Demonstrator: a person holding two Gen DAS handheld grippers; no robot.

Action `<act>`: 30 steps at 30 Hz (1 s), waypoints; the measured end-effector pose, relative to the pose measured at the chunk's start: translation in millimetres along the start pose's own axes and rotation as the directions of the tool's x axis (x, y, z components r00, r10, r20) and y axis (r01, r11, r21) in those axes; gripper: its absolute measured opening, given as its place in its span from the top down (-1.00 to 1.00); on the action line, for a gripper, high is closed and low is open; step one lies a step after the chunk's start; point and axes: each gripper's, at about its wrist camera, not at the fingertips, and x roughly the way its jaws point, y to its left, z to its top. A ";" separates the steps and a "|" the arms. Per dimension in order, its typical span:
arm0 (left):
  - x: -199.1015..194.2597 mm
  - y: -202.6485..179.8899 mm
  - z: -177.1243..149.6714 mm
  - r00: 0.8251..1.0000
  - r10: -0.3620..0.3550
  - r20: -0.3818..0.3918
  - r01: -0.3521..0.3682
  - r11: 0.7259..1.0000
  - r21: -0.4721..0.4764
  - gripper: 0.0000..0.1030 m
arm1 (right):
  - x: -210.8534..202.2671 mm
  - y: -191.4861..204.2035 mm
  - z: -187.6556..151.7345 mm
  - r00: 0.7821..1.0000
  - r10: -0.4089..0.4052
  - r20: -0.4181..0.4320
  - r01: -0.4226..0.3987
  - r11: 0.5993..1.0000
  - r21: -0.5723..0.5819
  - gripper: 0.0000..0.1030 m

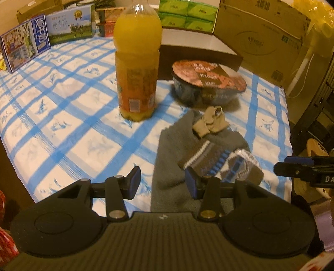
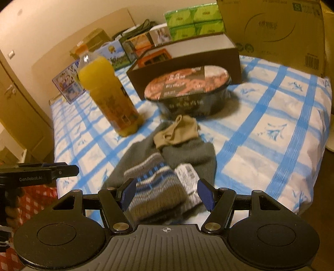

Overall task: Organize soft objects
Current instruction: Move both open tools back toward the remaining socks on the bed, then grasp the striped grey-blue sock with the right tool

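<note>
A grey cloth (image 1: 177, 150) (image 2: 187, 154) lies on the blue-checked bedspread (image 1: 62, 125). On it rest a striped brown, blue and white sock bundle (image 1: 219, 160) (image 2: 152, 183) with a barcode label and, farther back, a small beige sock pair (image 1: 210, 123) (image 2: 177, 133). My left gripper (image 1: 162, 182) is open above the cloth's left edge, with nothing pressed between its pads. My right gripper (image 2: 167, 193) is open too, its blue pads on either side of the striped bundle, which lies on the cloth. Each gripper shows at the edge of the other's view: right gripper (image 1: 302, 168), left gripper (image 2: 62, 170).
An orange juice bottle (image 1: 136, 62) (image 2: 108, 98) stands left of the cloth, a sealed noodle bowl (image 1: 208, 83) (image 2: 187, 91) just behind it. A dark open box (image 2: 187, 56), a large cardboard carton (image 1: 261, 35), green tissue packs (image 1: 187, 14) and printed cartons (image 1: 25, 43) line the back.
</note>
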 end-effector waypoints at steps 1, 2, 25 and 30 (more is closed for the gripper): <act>1.1 -1.2 -2.2 1.000 -0.004 -0.006 0.004 1.000 0.001 0.16 | 1.7 0.6 -1.8 1.000 -0.004 -0.006 0.004 1.000 -0.006 -0.27; 2.5 -2.6 -3.8 1.000 -0.010 -0.013 0.010 1.000 0.000 0.16 | 3.1 1.4 -3.5 1.000 -0.008 -0.011 0.008 1.000 -0.011 -0.27; 42.4 -1.9 -13.1 0.996 -0.012 -0.091 0.011 1.000 -0.013 0.16 | 49.8 33.7 -10.8 0.998 -0.016 -0.060 0.003 0.977 -0.214 -0.56; 52.9 -0.6 -11.7 0.995 -0.012 -0.102 0.011 1.000 -0.012 0.16 | 72.1 45.0 -8.9 0.995 -0.044 -0.084 0.018 0.957 -0.290 -0.62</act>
